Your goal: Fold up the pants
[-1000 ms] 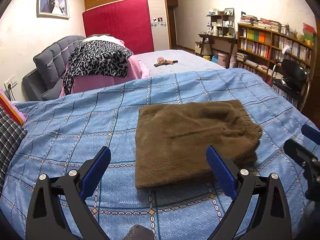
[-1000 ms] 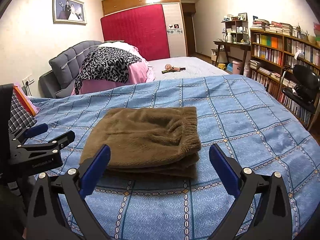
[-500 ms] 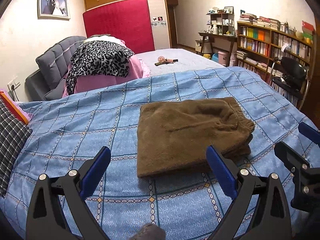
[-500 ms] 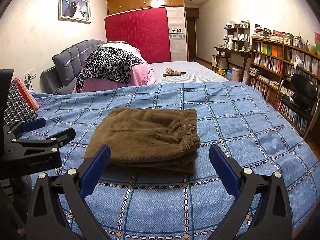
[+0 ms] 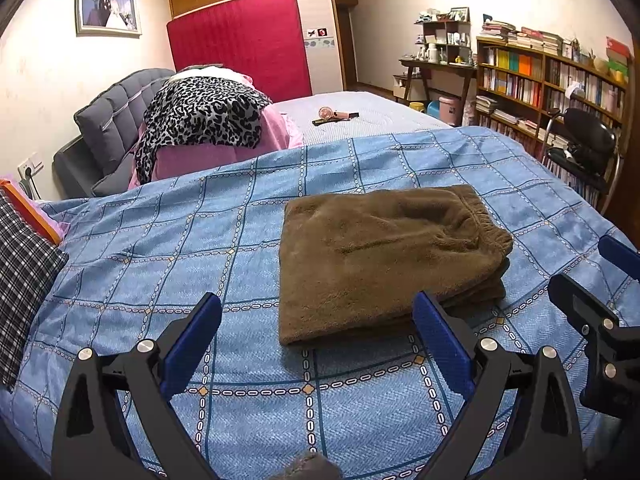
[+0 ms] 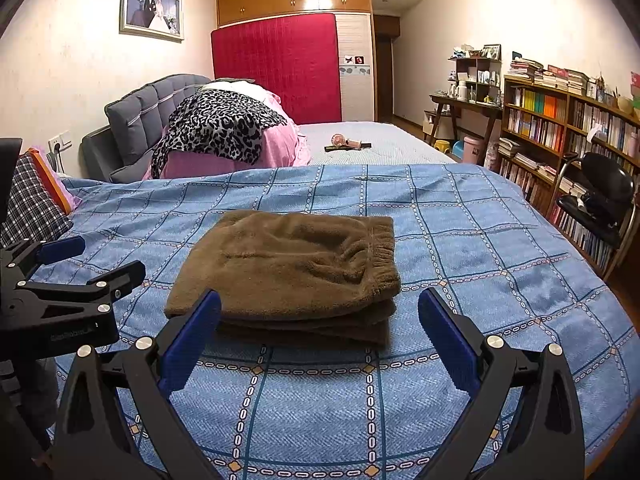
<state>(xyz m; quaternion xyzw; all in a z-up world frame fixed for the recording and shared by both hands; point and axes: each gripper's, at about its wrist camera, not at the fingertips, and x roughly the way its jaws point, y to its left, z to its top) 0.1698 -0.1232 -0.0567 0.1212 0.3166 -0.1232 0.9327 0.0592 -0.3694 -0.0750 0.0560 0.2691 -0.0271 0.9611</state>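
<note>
Left wrist view: brown fleece pants folded into a thick stack, lying flat on blue checked bedspread, elastic waistband toward 3 o'clock. Left gripper spread wide, empty, just short of stack at 6 o'clock. Right gripper likewise wide apart, holding nothing, near stack's front edge. Farther out: leopard-print blanket at 11 o'clock, bookshelf at 2 o'clock.

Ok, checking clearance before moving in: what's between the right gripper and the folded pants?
Only bare blue bedspread. In the right wrist view, the right gripper is open, just short of the pants.
</note>
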